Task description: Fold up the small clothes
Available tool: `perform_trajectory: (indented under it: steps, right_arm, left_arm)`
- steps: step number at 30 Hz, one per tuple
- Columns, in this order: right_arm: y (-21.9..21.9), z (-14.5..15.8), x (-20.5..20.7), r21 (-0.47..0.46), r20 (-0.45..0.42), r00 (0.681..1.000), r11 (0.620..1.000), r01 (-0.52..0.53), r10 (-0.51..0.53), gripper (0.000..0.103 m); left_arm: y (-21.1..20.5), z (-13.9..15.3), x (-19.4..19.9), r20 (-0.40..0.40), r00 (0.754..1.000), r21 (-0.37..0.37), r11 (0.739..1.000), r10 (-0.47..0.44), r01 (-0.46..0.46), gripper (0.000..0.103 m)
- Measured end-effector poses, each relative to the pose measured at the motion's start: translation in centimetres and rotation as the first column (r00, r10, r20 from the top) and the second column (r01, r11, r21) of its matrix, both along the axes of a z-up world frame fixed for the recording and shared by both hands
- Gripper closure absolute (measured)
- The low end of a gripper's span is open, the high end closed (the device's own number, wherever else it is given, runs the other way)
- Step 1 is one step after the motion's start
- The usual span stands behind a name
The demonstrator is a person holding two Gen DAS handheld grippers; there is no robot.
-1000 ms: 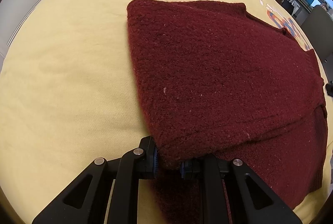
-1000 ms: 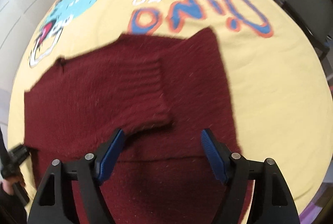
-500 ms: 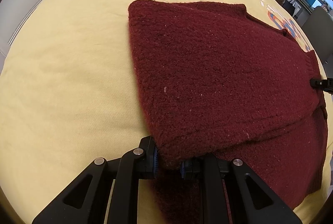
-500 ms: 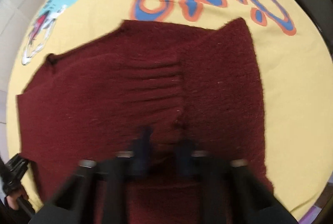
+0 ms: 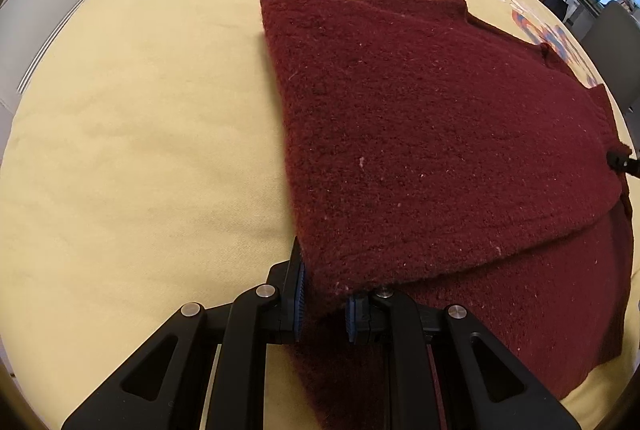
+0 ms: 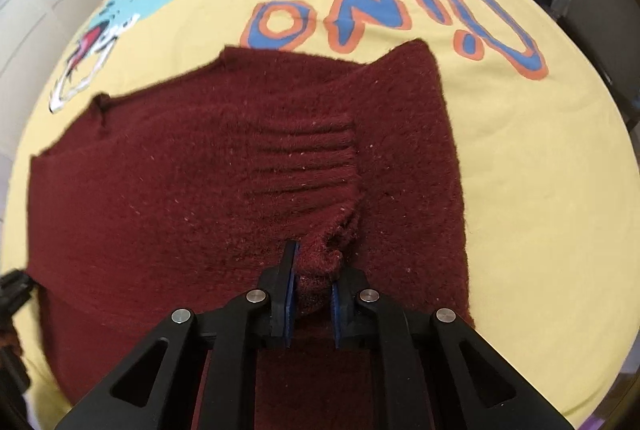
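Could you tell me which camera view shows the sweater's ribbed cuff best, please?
The right wrist view: the ribbed cuff lies centred, with the right gripper pinching its corner. The left wrist view shows only plain folded sweater, the cuff at its far right edge.

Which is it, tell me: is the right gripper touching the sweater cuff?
Touching. The right wrist view shows the right gripper closed on the ribbed cuff of the sweater, knit bunched between both blue pads.
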State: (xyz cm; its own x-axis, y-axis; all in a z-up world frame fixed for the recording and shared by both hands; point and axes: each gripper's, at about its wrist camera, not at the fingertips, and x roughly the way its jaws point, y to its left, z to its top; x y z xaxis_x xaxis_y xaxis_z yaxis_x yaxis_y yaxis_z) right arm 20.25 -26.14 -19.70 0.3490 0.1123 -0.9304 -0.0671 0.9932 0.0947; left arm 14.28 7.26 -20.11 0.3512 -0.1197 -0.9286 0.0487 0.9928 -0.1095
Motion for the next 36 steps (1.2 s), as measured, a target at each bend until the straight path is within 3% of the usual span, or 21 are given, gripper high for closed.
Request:
perform_trajectory:
  steps: [3,5,6,9,11,13,16,22,29,36]
  right_arm:
    - [0.5,0.1,-0.3,-0.054,0.034,0.999,0.999,-0.005,0.007,0.074]
    - [0.3,0.3,-0.7,-0.077,0.051,0.999,0.997,0.000,0.004,0.054]
    - [0.1,0.6,-0.9,-0.079,0.057,0.998,0.997,0.005,0.000,0.049]
    - [-0.6,2.0,-1.8,-0.069,0.084,0.996,0.998,0.015,-0.009,0.024]
    - [-0.7,3.2,-2.6,-0.041,0.116,0.993,0.999,-0.003,0.007,0.019]
    - [-0.1,4.3,-3.2,-0.028,0.141,0.990,0.999,-0.024,0.028,0.016]
    - [1.4,5.3,-3.7,-0.004,0.173,0.983,0.998,-0.060,0.060,0.000]
    - [6.6,4.9,-4.8,-0.061,0.227,0.960,0.986,-0.154,0.164,0.000]
    - [9.4,-0.2,-4.5,-0.122,0.168,0.964,0.974,-0.189,0.207,0.000]
    - [4.9,-1.8,-3.5,-0.110,0.164,0.977,0.986,-0.122,0.139,0.000]
  left_arm:
    - [-0.1,0.2,-0.3,0.010,1.000,0.018,1.000,-0.004,0.004,0.088]
    - [-0.2,0.5,-0.5,-0.004,1.000,0.016,1.000,0.013,-0.013,0.085]
    - [-0.3,0.8,-0.5,-0.007,1.000,0.018,1.000,0.021,-0.021,0.082]
    - [-0.4,2.5,-1.3,0.029,0.999,0.054,0.998,0.037,-0.038,0.050]
    - [-0.6,3.8,-2.0,0.046,0.998,0.055,0.998,0.040,-0.042,0.011]
    - [-1.0,4.9,-2.6,0.076,0.996,0.058,0.997,0.041,-0.046,0.002]
    - [-2.3,6.7,-3.3,0.122,0.992,0.062,0.998,0.026,-0.033,0.001]
    - [-6.8,7.8,-2.2,0.166,0.986,0.057,0.998,-0.027,0.018,0.001]
    - [-9.2,2.6,0.7,0.094,0.995,0.064,0.998,-0.016,0.010,0.001]
    - [-7.0,0.9,0.1,0.112,0.994,0.055,0.998,0.010,-0.016,0.001]
